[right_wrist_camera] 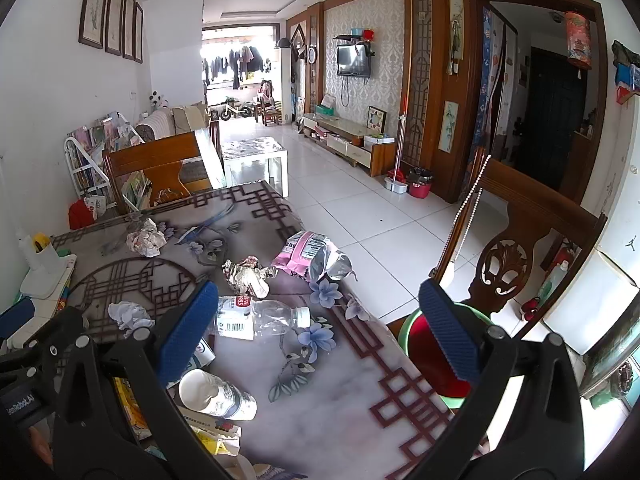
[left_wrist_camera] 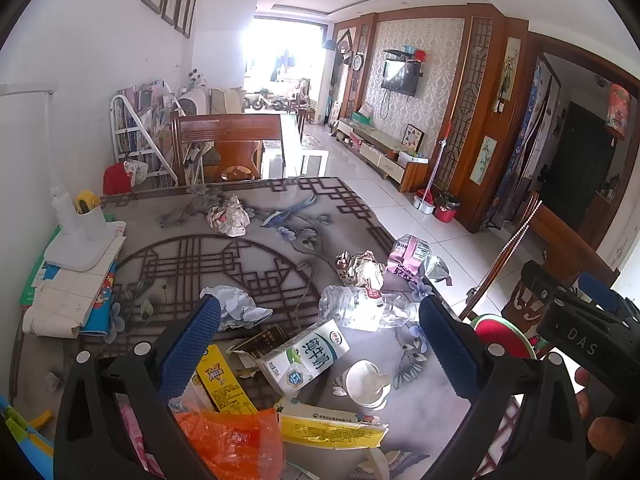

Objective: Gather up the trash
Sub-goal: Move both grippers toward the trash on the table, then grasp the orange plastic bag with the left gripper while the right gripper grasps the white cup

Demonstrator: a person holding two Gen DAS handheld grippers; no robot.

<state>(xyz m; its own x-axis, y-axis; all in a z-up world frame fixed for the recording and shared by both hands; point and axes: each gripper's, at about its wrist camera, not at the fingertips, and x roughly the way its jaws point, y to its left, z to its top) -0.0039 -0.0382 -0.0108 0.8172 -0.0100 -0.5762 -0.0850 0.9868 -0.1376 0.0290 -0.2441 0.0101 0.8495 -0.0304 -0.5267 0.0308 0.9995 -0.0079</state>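
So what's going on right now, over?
Left gripper open, empty. Right gripper open, empty. Bottle, milk carton, cup lie loose on table. Nothing blocking.

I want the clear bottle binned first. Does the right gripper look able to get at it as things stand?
Probably yes. The right gripper is open and empty, and the plastic bottle lies on its side just ahead of the left finger, with nothing over it.

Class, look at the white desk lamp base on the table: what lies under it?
The lamp base sits on a stack of books and papers at the table's left edge. What lies deeper in the stack is covered.
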